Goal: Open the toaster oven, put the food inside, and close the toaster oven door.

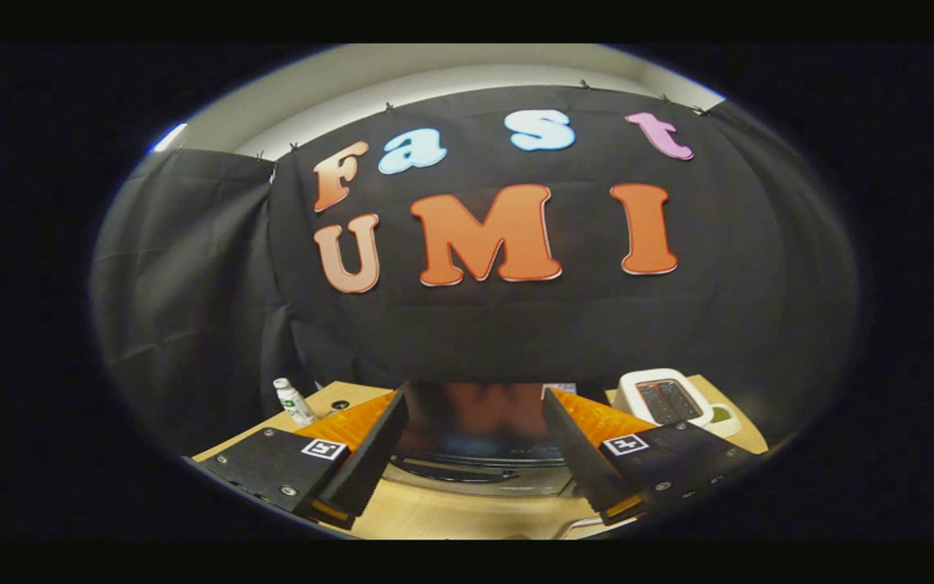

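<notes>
From the gripper view, I see my gripper (475,422) held above a pale wooden tabletop (467,511), its fingers (370,450) spread wide apart and clamped on nothing. Between them and just ahead sits the toaster oven (475,454): I look at its dark glass front, which carries a dim reddish reflection, with a curved handle bar running across it low down and a metal edge below that. The door looks closed, though the fingers cover both sides of the oven, so I cannot tell how far it extends.

Beyond the oven's left side, near the back of the tabletop, a small white bottle (293,400) with a green label stands slightly tilted. Beyond the oven's right side a white slot toaster (661,397) rests on the tabletop, and just beside it, farther from the oven, lies a small white dish (722,415) with something green in it.
</notes>
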Motion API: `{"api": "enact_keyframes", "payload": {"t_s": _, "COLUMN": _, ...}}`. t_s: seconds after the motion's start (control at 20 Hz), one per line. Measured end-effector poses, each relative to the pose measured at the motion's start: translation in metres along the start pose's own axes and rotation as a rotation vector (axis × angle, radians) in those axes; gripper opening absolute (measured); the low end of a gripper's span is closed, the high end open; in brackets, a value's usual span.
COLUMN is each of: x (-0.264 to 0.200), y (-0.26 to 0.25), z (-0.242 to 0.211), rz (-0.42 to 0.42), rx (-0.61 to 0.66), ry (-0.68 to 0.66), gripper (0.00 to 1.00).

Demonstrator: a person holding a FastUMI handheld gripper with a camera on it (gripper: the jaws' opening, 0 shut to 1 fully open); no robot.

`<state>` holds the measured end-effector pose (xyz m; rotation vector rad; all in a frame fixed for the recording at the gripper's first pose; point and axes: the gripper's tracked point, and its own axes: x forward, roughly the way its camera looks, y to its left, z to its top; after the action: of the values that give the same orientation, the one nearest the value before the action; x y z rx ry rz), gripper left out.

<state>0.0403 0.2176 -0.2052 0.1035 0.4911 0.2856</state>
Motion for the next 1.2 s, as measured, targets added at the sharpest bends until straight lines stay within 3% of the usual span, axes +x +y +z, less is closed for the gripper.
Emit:
{"api": "enact_keyframes", "payload": {"t_s": 0.5, "x": 0.061, "y": 0.006, "z": -0.099, "rz": -0.086, "rx": -0.021, "ry": 0.194, "gripper": 0.99}}
{"api": "enact_keyframes", "payload": {"t_s": 0.55, "x": 0.062, "y": 0.005, "z": -0.093, "rz": -0.096, "rx": -0.05, "ry": 0.147, "gripper": 0.98}}
{"api": "enact_keyframes", "payload": {"t_s": 0.8, "x": 0.035, "y": 0.016, "z": -0.105, "rz": -0.069, "rx": -0.134, "ry": 0.119, "gripper": 0.97}}
{"api": "enact_keyframes", "payload": {"t_s": 0.95, "x": 0.014, "y": 0.019, "z": -0.111, "rz": -0.04, "rx": -0.038, "ry": 0.102, "gripper": 0.88}}
{"api": "enact_keyframes", "payload": {"t_s": 1.0, "x": 0.011, "y": 0.017, "z": -0.117, "rz": -0.029, "rx": -0.034, "ry": 0.13, "gripper": 0.88}}
{"api": "enact_keyframes", "payload": {"t_s": 1.05, "x": 0.005, "y": 0.018, "z": -0.121, "rz": -0.003, "rx": -0.031, "ry": 0.136, "gripper": 0.81}}
{"api": "enact_keyframes", "payload": {"t_s": 1.2, "x": -0.015, "y": 0.015, "z": -0.155, "rz": 0.002, "rx": 0.051, "ry": 0.284, "gripper": 0.8}}
